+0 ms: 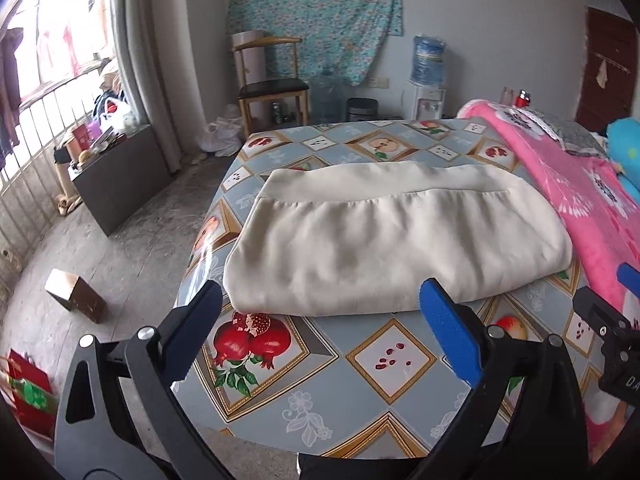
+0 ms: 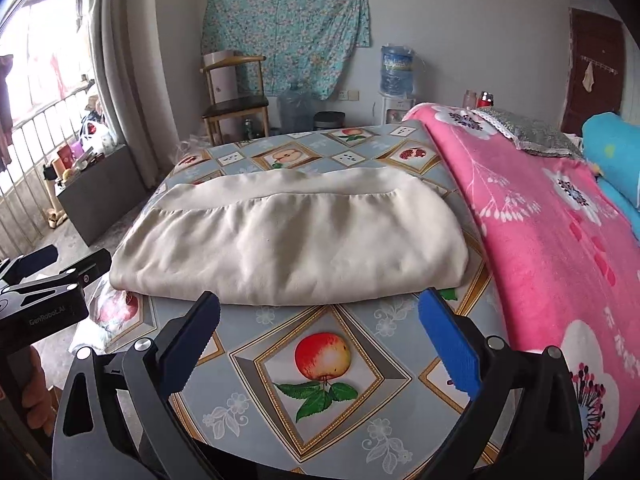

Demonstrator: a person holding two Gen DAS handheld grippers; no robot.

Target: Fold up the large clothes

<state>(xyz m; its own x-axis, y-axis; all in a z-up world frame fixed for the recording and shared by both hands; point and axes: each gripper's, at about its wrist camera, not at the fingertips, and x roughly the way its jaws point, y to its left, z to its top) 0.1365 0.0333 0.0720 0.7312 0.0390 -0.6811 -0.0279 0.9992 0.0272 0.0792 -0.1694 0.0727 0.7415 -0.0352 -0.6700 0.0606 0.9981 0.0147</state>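
Note:
A cream garment [image 1: 384, 240] lies folded into a wide flat bundle on the fruit-patterned table cover [image 1: 360, 368]. It also shows in the right wrist view [image 2: 296, 236]. My left gripper [image 1: 320, 300] is open and empty, its blue fingers just short of the bundle's near edge. My right gripper [image 2: 320, 308] is open and empty, also just in front of the near edge, on the same cover [image 2: 320, 360]. The right gripper's body shows at the right edge of the left wrist view [image 1: 612, 320], and the left gripper's body at the left edge of the right wrist view [image 2: 48, 292].
A pink flowered blanket [image 2: 540, 240] covers the table's right side, with a blue cushion [image 2: 612, 148] behind it. Beyond the table stand a wooden chair [image 1: 272, 84], water bottles [image 1: 428, 60] and a dark cabinet [image 1: 116, 176]. A small box [image 1: 76, 296] sits on the floor at left.

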